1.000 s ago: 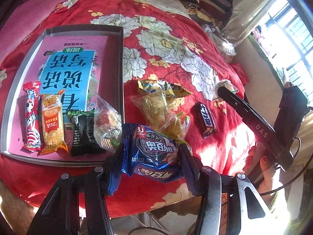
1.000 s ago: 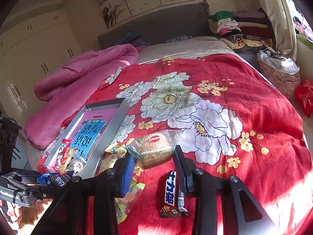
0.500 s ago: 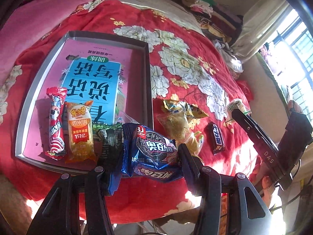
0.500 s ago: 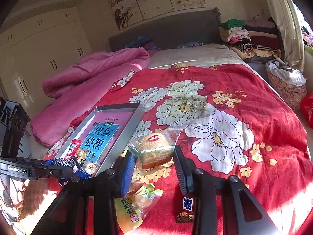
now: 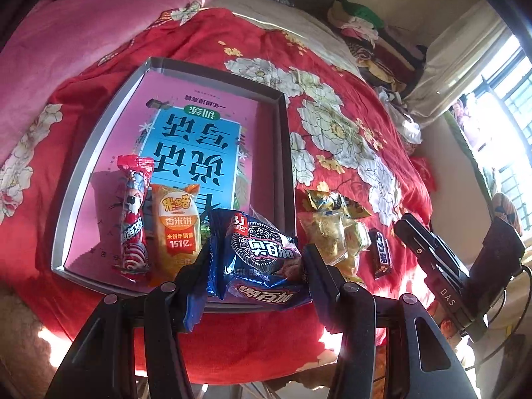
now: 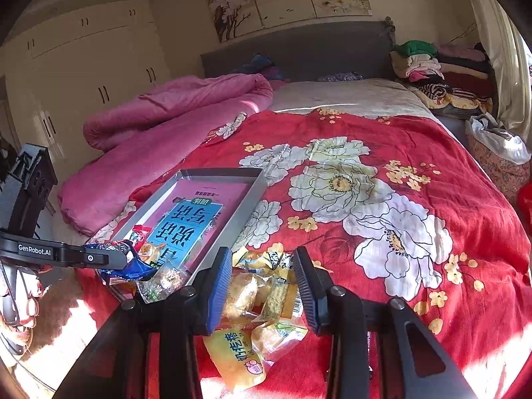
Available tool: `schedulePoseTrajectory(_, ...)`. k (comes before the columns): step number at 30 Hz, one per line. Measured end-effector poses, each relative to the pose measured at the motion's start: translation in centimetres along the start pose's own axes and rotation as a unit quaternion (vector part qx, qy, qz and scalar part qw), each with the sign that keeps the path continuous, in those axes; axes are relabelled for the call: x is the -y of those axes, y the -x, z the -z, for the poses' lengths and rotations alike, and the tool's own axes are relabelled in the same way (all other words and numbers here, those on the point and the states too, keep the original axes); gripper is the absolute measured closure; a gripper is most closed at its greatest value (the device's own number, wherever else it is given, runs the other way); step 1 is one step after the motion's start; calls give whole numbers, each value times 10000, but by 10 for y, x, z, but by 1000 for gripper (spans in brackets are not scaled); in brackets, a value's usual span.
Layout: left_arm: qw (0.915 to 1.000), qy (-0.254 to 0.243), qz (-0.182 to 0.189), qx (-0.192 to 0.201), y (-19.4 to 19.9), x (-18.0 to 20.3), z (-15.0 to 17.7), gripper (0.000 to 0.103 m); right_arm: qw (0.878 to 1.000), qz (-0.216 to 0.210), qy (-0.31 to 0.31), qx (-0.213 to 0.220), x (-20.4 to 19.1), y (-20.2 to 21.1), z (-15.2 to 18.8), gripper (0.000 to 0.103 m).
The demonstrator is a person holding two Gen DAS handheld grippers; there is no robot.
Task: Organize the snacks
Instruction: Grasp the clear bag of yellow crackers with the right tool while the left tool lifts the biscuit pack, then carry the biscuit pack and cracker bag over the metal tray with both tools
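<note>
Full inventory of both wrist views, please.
tray: 1, grey, on quilt, pink-blue print inside
snack stick: 1, red-white, in tray
rice cracker pack: 1, orange, in tray beside stick
cookie pack: 1, blue, in left gripper
pastry pack: 1, clear, in right gripper
snack bags: several, yellow, on quilt beside tray
chocolate bar: 1, dark, on quilt
quilt: 1, red floral, on bed
left gripper: 1, black, over tray's near edge
right gripper: 1, black, blue pads, above bags

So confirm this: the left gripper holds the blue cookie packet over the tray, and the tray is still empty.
Not empty. The left wrist view shows the left gripper holding the blue cookie packet over the tray, but a red candy stick and a rice cracker pack already lie inside.
</note>
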State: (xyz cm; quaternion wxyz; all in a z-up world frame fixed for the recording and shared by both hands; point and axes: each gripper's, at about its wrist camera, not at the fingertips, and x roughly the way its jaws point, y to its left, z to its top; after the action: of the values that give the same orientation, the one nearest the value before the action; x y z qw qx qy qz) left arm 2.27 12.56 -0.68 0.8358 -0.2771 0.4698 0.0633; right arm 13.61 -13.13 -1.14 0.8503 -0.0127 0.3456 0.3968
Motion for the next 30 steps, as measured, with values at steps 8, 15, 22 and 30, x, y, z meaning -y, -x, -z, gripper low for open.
schedulePoseTrajectory(8,9999,128,-9,84,4,-11,-3,48,9960,138,-350,-814,21,-32,22,64)
schedulePoseTrajectory(15,9998,190,-22,107,5,-18,-4,48,9943,196,-309,-998,16,-51,24,56)
schedulePoseTrajectory(22,9994,294,-43,181,10,-29,-7,48,9936,370,-75,-1064,6,-65,24,65)
schedulePoseTrajectory(30,9983,484,-56,304,16,-45,-11,48,9968,248,35,-761,-5,-46,20,69)
